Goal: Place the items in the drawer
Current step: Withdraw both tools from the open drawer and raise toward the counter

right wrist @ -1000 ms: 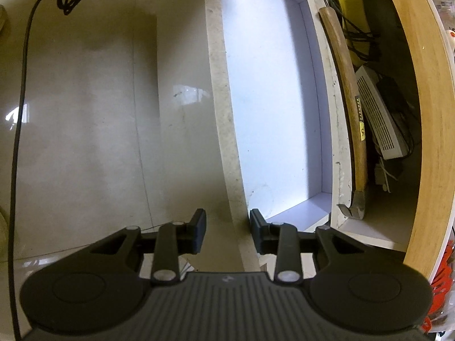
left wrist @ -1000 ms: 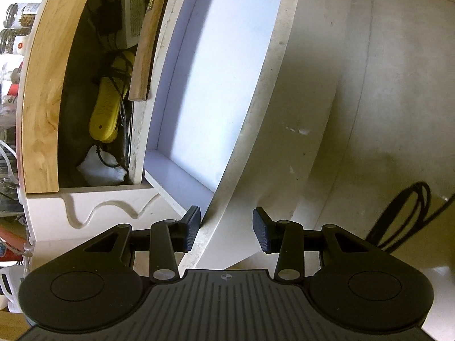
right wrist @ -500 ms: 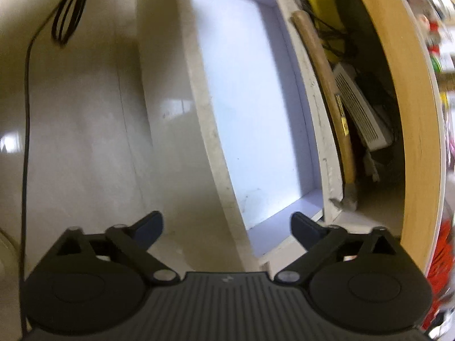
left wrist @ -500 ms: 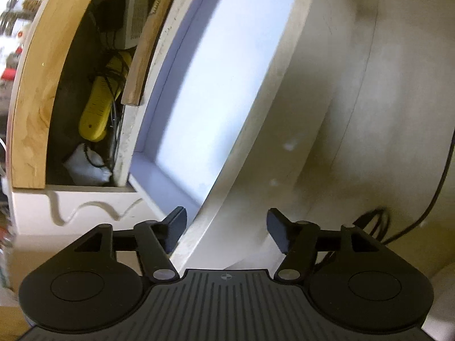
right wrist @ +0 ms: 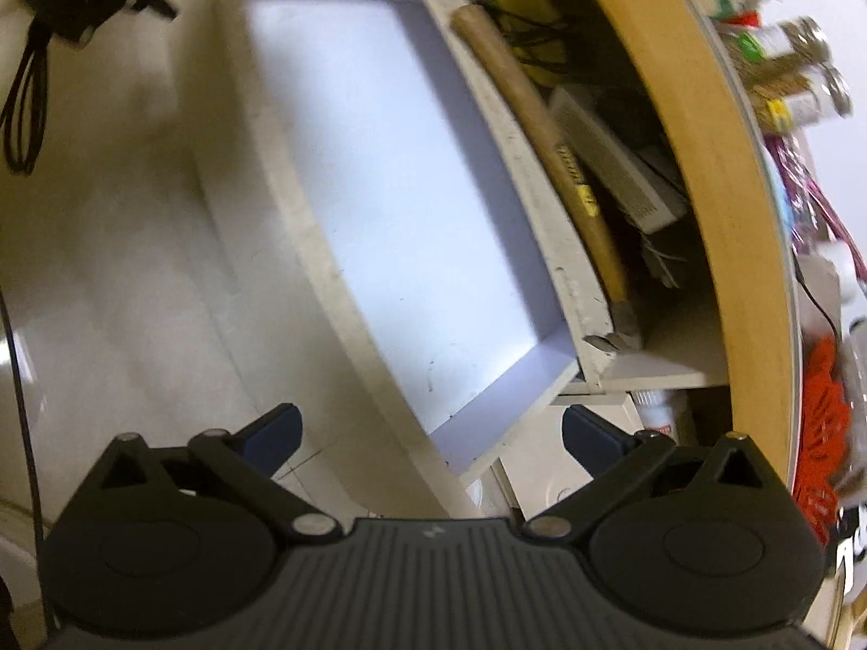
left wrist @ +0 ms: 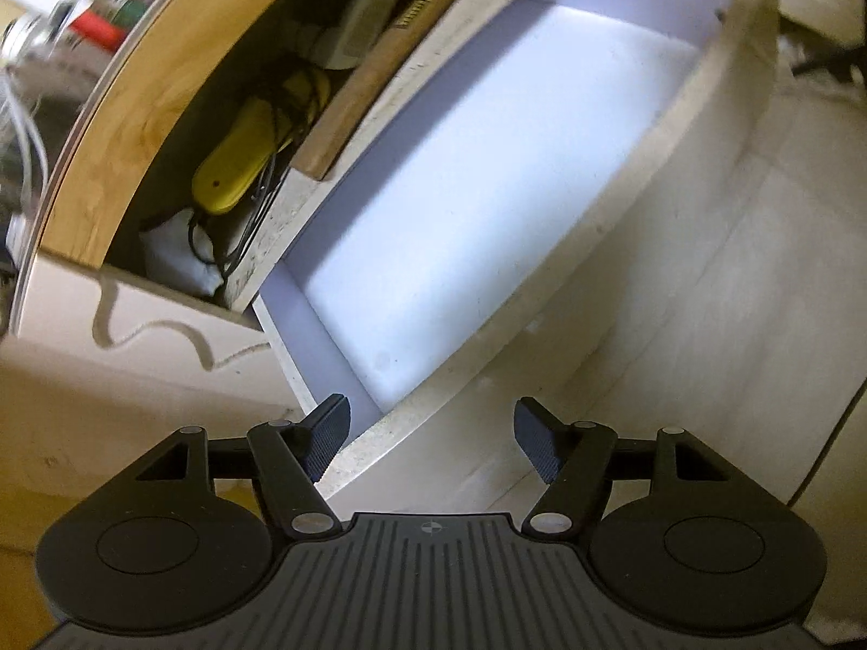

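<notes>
Drawer (left wrist: 487, 173): pulled out, white floor bare.
Hammer (right wrist: 542, 124): head half hidden behind drawer's side wall; handle label unreadable.
Left gripper (left wrist: 433, 436): spread, holding nothing.
Right gripper (right wrist: 431, 433): spread, holding nothing.

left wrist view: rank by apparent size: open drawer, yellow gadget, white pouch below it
1. Drawer, by far the largest.
2. Yellow gadget.
3. White pouch, partly hidden by the cabinet front, so its rank against the gadget is unsure.
</notes>
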{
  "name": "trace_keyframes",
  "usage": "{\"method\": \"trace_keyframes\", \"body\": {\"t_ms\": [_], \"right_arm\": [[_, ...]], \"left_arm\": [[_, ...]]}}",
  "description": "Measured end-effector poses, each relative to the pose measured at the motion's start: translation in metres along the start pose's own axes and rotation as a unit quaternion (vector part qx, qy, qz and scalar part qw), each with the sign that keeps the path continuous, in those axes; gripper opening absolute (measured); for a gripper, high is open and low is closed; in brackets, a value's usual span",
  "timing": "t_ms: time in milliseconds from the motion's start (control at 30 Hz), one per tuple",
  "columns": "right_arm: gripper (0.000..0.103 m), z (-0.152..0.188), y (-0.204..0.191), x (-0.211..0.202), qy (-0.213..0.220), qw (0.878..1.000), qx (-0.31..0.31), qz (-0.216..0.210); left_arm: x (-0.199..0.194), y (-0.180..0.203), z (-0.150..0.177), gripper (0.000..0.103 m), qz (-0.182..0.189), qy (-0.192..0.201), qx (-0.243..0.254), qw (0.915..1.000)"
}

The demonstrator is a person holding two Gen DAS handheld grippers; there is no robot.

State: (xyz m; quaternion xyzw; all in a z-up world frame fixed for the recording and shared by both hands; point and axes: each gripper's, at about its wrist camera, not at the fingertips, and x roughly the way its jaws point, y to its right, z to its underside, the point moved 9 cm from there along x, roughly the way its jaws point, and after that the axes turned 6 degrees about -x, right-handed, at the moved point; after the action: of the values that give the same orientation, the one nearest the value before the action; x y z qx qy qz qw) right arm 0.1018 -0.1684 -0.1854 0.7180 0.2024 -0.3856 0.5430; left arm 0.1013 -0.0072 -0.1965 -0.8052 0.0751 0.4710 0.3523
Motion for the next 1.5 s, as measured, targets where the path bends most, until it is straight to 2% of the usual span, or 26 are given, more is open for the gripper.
{"method": "trace_keyframes", "body": {"t_ms": [133,267,400,467,600,867,933,1133,1367,1500], "right_arm": [[0.103,0.000,0.004,0.001,0.001,0.999,0.035,-0.017],[0.103,0.000,0.008,0.002,0.001,0.997,0.069,-0.033],[0.103,0.000,0.012,0.003,0.001,0.993,0.106,-0.050],[0.103,0.001,0.018,0.003,-0.005,0.985,0.161,-0.063],[0.103,0.007,0.030,0.003,-0.017,0.954,0.282,-0.101],[0.103,0.018,0.033,0.002,-0.025,0.896,0.422,-0.133],[0.103,0.019,0.032,0.001,-0.020,0.880,0.453,-0.140],[0.103,0.024,0.028,0.004,-0.028,0.840,0.521,-0.150],[0.103,0.029,0.028,0.008,-0.032,0.838,0.527,-0.139],[0.103,0.028,0.026,0.009,-0.031,0.840,0.524,-0.140]], "left_arm": [[0.001,-0.008,0.000,0.066,0.006,-0.014,-0.040,0.9991],[-0.002,-0.020,-0.002,0.066,0.004,-0.011,-0.086,0.9963],[-0.009,-0.030,-0.005,0.066,0.016,-0.007,-0.162,0.9866],[-0.013,-0.037,-0.004,0.066,0.028,-0.007,-0.220,0.9751],[-0.018,-0.048,0.001,0.066,0.067,-0.015,-0.342,0.9374],[-0.018,-0.056,0.014,0.066,0.100,-0.027,-0.451,0.8867],[-0.016,-0.055,0.016,0.066,0.102,-0.034,-0.457,0.8830],[-0.013,-0.050,0.017,0.066,0.106,-0.042,-0.460,0.8807],[-0.014,-0.048,0.013,0.066,0.105,-0.036,-0.447,0.8877],[-0.014,-0.047,0.010,0.066,0.113,-0.034,-0.448,0.8861]]}}
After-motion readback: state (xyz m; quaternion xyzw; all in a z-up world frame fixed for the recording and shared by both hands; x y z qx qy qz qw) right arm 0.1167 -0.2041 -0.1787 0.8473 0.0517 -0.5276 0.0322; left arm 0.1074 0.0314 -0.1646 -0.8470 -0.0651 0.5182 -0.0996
